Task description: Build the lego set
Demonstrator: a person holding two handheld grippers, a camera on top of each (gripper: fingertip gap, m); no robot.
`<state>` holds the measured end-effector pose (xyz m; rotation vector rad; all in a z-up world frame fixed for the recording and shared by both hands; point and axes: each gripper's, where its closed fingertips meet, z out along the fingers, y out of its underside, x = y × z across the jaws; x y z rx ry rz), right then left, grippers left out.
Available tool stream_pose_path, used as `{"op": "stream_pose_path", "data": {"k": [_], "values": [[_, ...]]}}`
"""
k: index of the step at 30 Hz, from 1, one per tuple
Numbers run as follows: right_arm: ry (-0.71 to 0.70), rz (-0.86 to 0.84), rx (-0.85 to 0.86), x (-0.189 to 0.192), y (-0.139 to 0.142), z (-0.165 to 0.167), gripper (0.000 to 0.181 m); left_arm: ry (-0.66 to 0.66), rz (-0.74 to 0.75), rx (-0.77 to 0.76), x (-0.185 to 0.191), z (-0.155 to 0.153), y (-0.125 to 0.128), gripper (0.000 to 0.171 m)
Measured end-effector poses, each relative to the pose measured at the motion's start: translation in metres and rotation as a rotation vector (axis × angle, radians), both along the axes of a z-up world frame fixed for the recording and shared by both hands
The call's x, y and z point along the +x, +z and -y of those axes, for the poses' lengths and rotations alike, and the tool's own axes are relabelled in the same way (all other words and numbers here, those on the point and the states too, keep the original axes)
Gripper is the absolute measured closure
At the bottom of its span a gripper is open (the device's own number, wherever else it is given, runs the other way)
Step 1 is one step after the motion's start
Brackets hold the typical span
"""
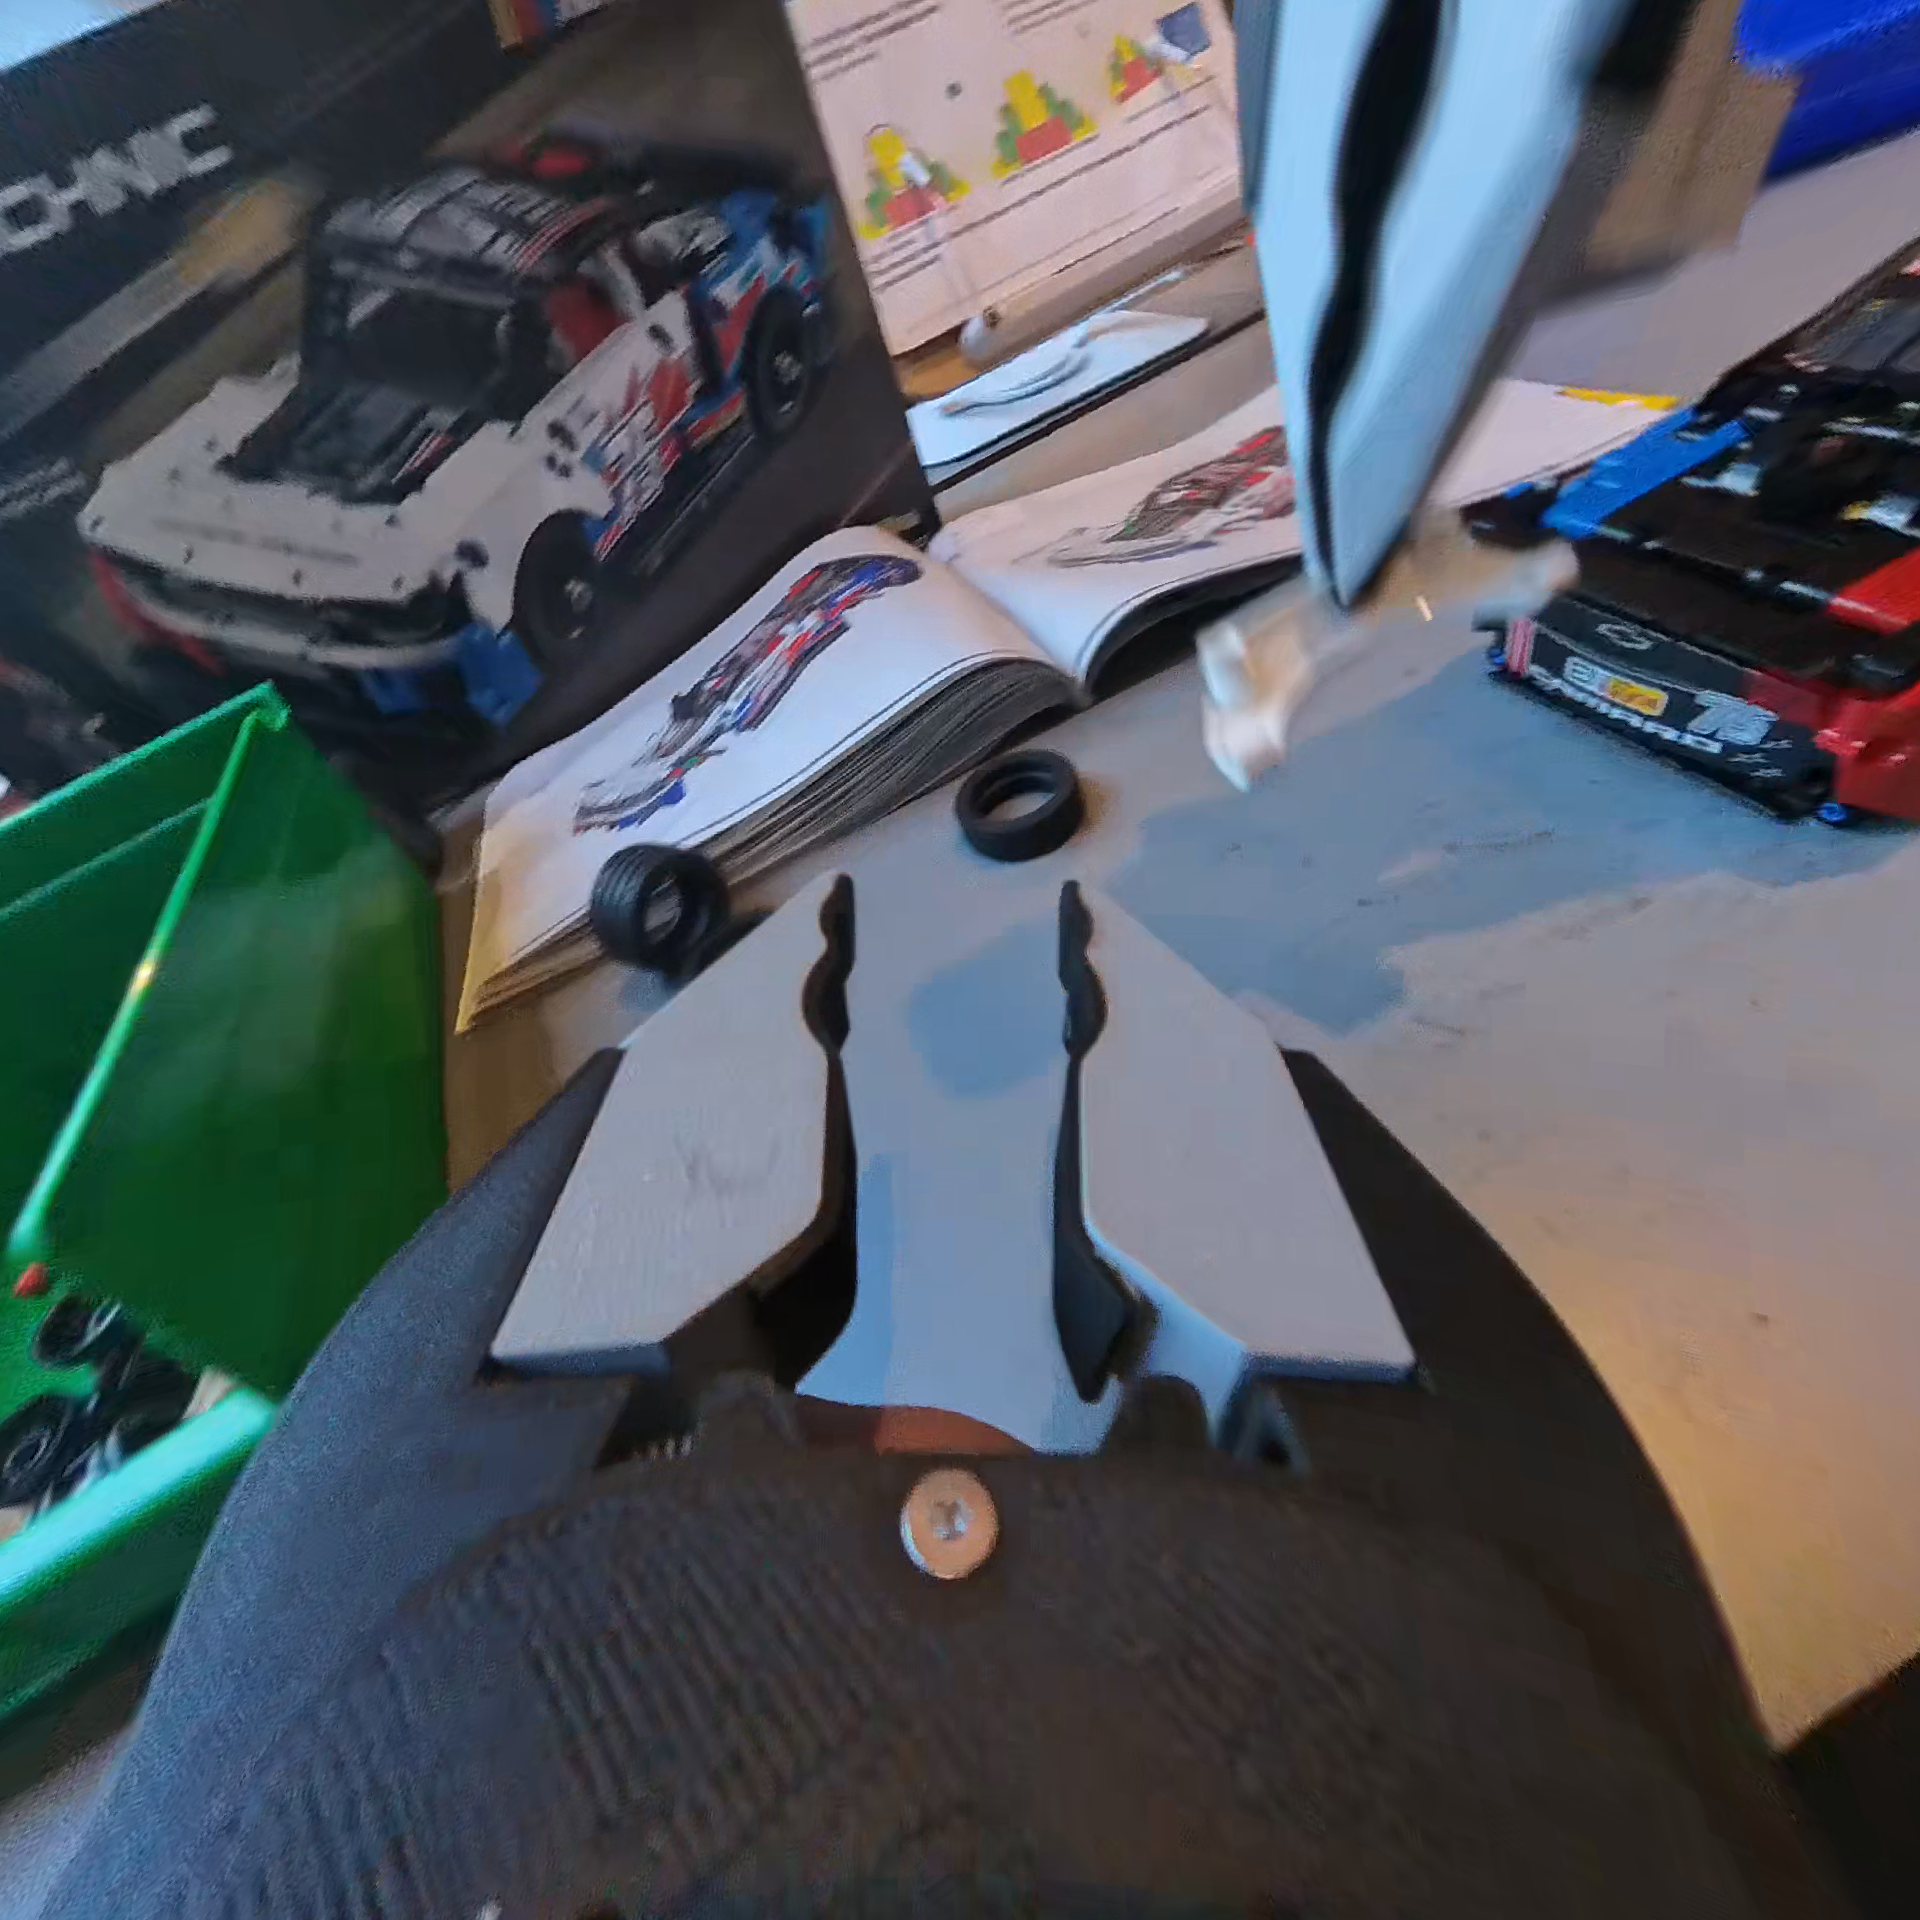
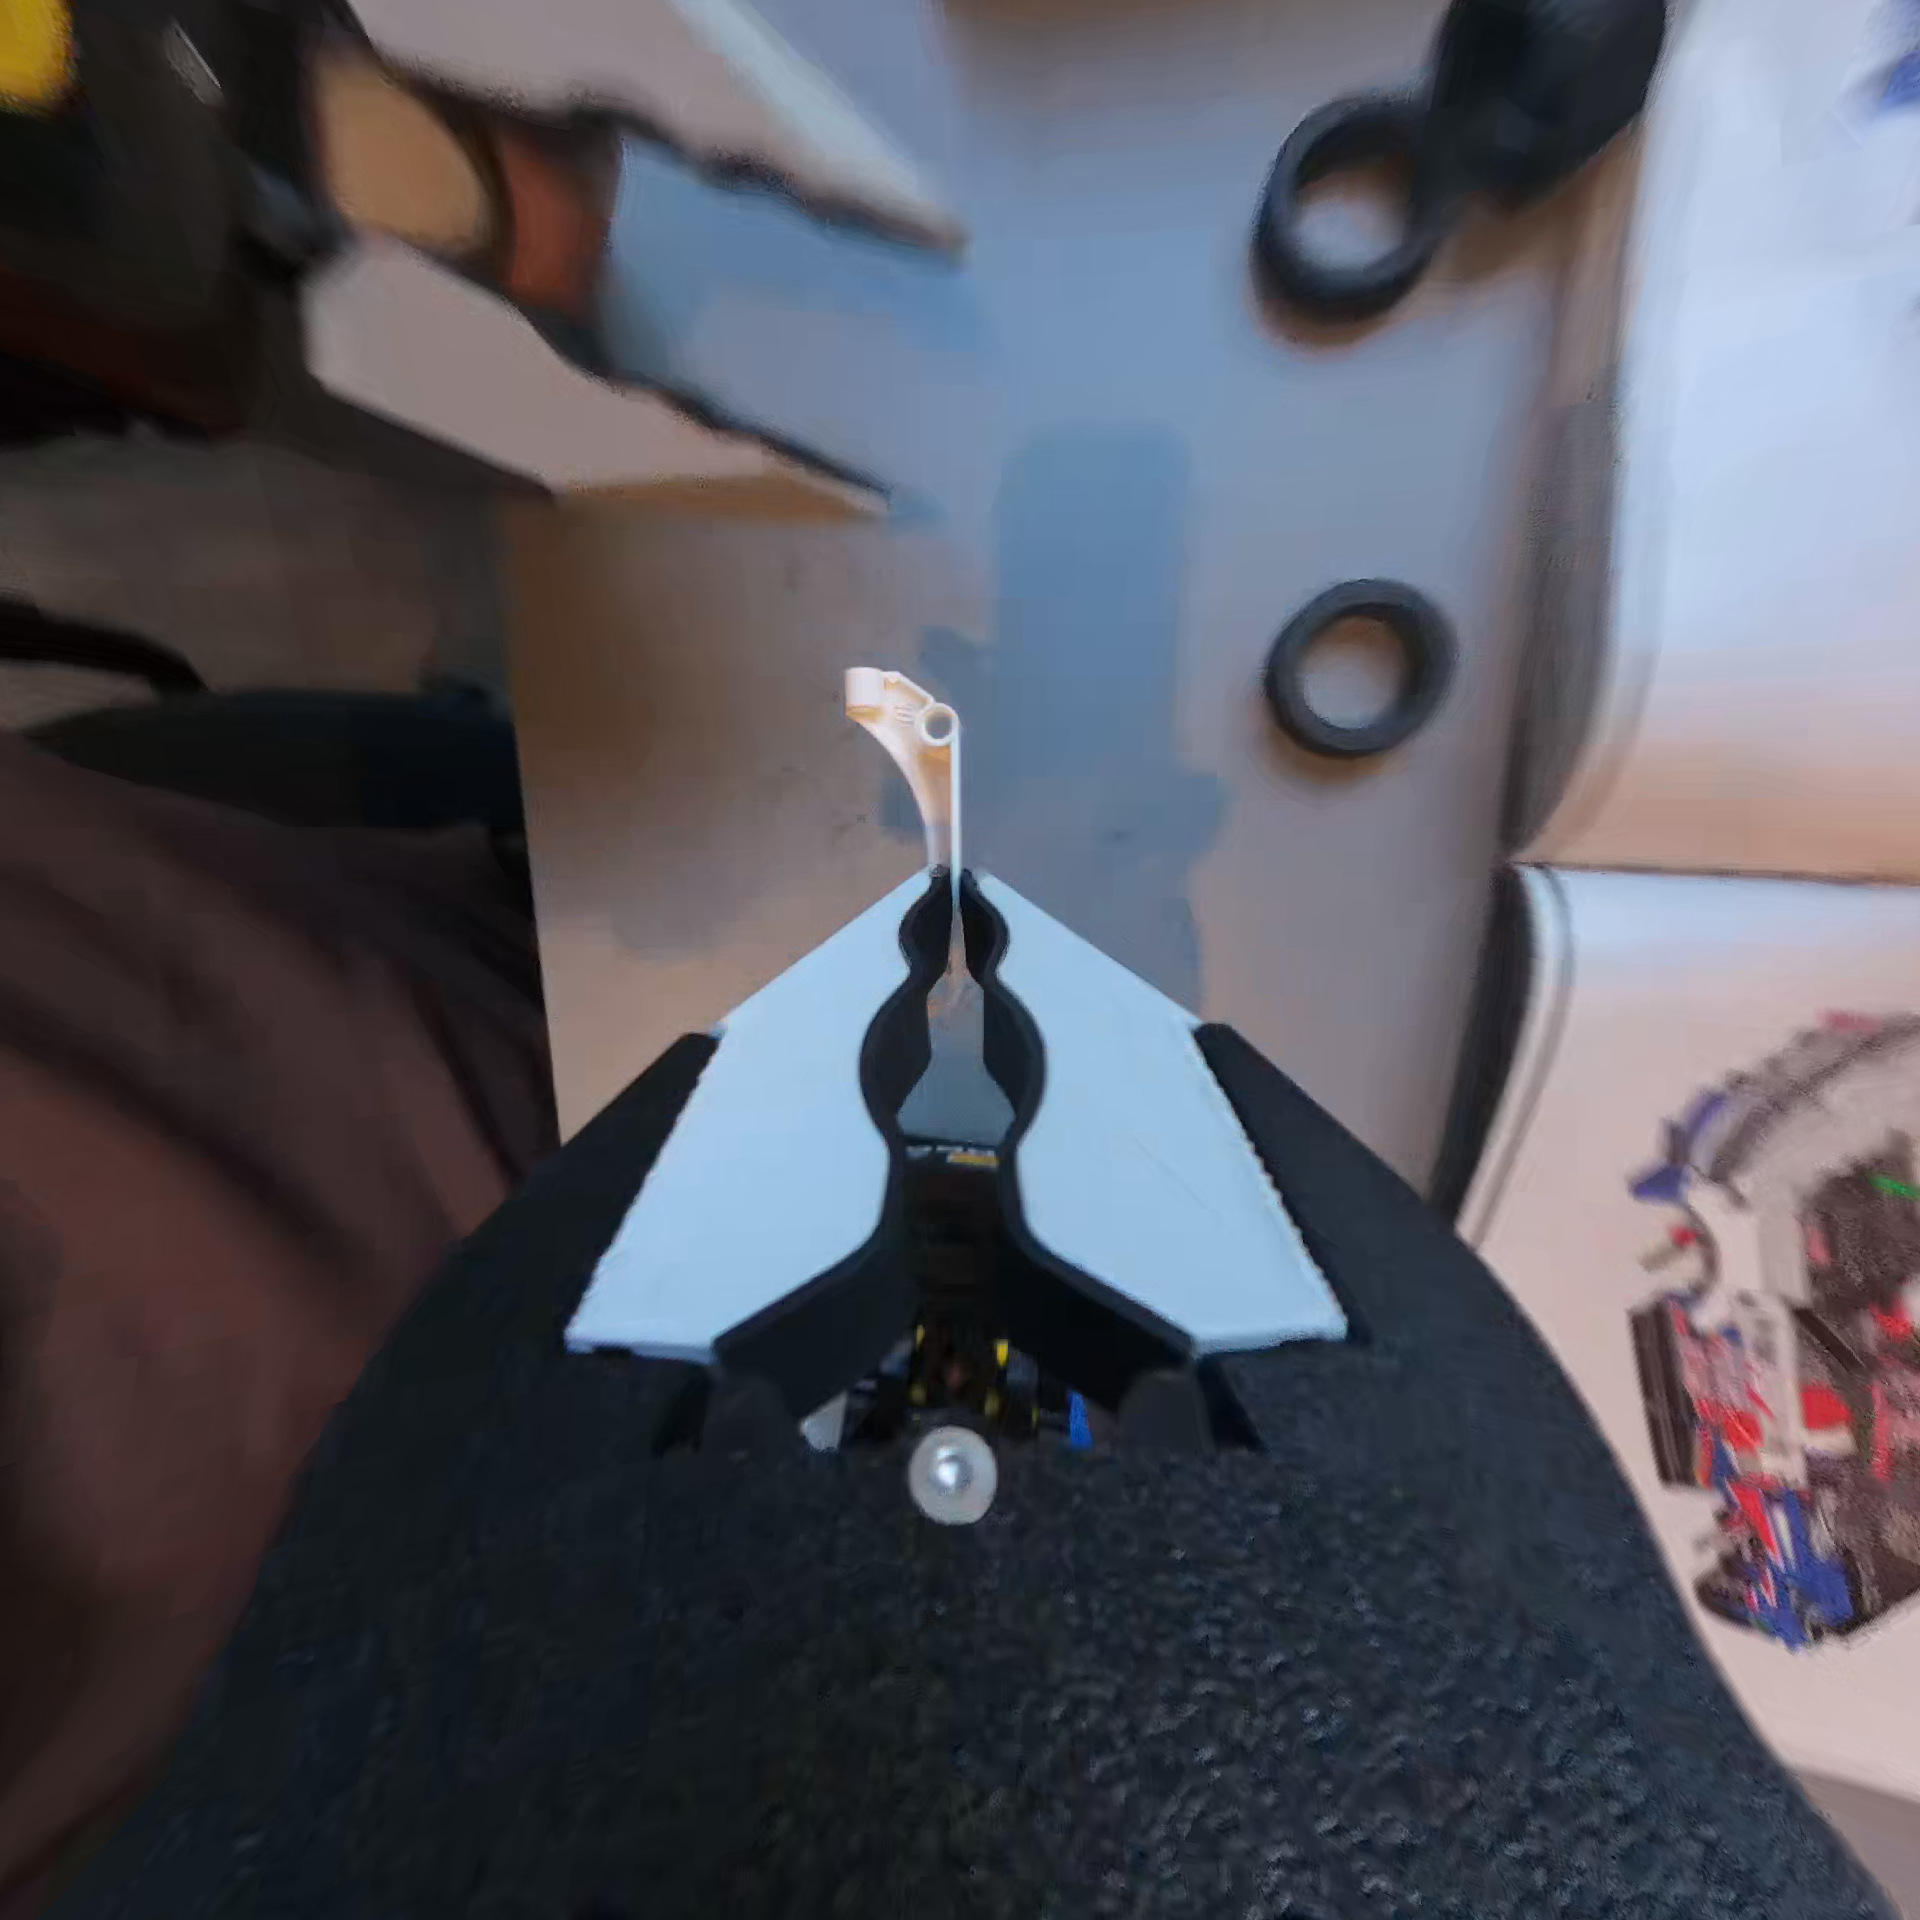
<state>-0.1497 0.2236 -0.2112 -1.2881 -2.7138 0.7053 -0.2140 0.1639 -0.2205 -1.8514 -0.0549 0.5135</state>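
Note:
My right gripper (image 2: 951, 878) is shut on a thin white curved lego piece (image 2: 920, 758) and holds it above the grey table. In the left wrist view it comes down from the top (image 1: 1340, 592) with the blurred white piece (image 1: 1257, 675) at its tips. My left gripper (image 1: 951, 914) is open and empty, low over the table. One black tyre (image 1: 1018, 805) lies flat just beyond its tips. A second tyre (image 1: 660, 904) leans against the open instruction booklet (image 1: 831, 675). The partly built black, red and blue car (image 1: 1714, 623) stands at the right.
The lego box (image 1: 416, 416) with a car picture stands at the back left. A green bin (image 1: 208, 1039) with small parts is at the left. Loose sheets lie behind the booklet. In the right wrist view the flat tyre (image 2: 1356, 665), booklet (image 2: 1766, 1247) and a person's dark clothing (image 2: 208, 1143) show. About 9 cm separates my left fingertips from my right.

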Motion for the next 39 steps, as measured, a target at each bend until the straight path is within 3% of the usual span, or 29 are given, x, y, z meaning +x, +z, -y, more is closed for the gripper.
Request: {"op": "stream_pose_path", "data": {"k": [5, 9, 12, 15, 19, 22, 27, 32, 34, 37, 39], "values": [[0.114, 0.195, 0.148, -0.005, -0.073, 0.003, 0.179, 0.096, 0.003, 0.15, -0.034, 0.048, 0.027, 0.143], [0.11, 0.251, 0.143, 0.004, -0.087, -0.002, 0.167, 0.119, 0.025, 0.178, -0.047, 0.054, 0.021, 0.142], [0.063, 0.191, 0.139, 0.006, -0.067, -0.014, 0.163, 0.115, 0.023, 0.254, -0.051, 0.05, 0.031, 0.146], [-0.057, 0.022, 0.049, 0.016, -0.009, -0.038, 0.163, 0.139, 0.083, 0.225, -0.061, 0.047, 0.024, 0.145], [-0.359, -0.319, -0.033, 0.057, 0.067, -0.117, 0.163, 0.09, 0.066, 0.113, -0.054, 0.035, 0.01, 0.145], [-0.562, -0.531, -0.145, 0.111, 0.097, -0.165, 0.163, 0.069, 0.026, 0.052, -0.051, 0.026, 0.003, 0.148], [-0.741, -0.783, -0.183, 0.184, 0.099, -0.21, 0.163, 0.083, 0.033, -0.01, -0.054, 0.021, -0.006, 0.148], [-0.864, -0.938, -0.103, 0.218, 0.079, -0.247, 0.162, 0.117, 0.034, 0.039, -0.054, 0.03, 0.001, 0.149], [-0.913, -0.964, -0.073, 0.229, 0.074, -0.261, 0.162, 0.127, 0.097, 0.022, -0.052, 0.036, -0.004, 0.14], [-0.994, -0.947, -0.016, 0.241, 0.07, -0.28, 0.16, 0.177, 0.158, 0.02, -0.06, 0.066, -0.003, 0.134], [-1.044, -0.935, 0.007, 0.245, 0.077, -0.287, 0.16, 0.252, 0.108, 0.056, -0.086, 0.104, 0.015, 0.138]]}}
